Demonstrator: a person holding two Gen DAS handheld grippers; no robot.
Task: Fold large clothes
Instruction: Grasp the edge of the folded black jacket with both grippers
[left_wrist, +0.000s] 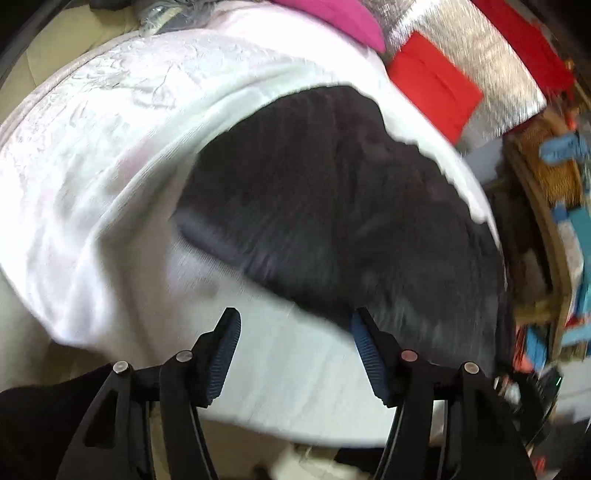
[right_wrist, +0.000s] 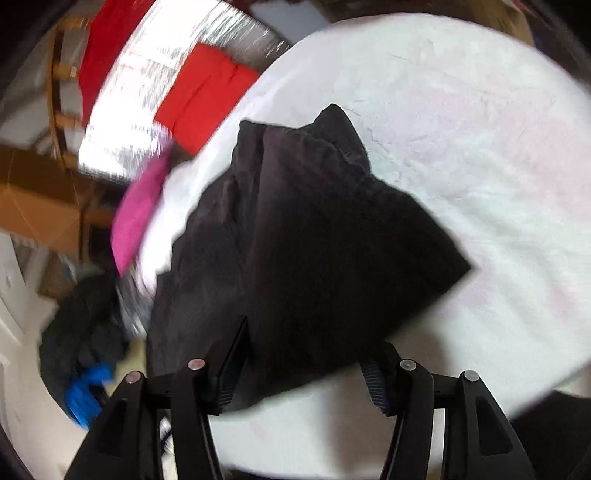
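A black garment (left_wrist: 332, 206) lies bunched on a white sheet (left_wrist: 110, 147) that covers the work surface. My left gripper (left_wrist: 295, 321) is open and empty, just short of the garment's near edge; its right finger (left_wrist: 364, 343) is at the cloth. In the right wrist view the same black garment (right_wrist: 314, 240) lies partly folded on the white sheet (right_wrist: 480, 147). Its near edge drapes over and between my right gripper's (right_wrist: 306, 354) wide-apart fingers and hides the tips. Both views are motion-blurred.
A pink cloth (left_wrist: 332, 14) and a red cloth (left_wrist: 432, 85) lie on a silver foil mat (left_wrist: 480, 74) beyond the sheet. Wooden furniture with clutter (left_wrist: 546, 221) stands at the right. A dark clothes pile with a blue item (right_wrist: 85, 350) lies left.
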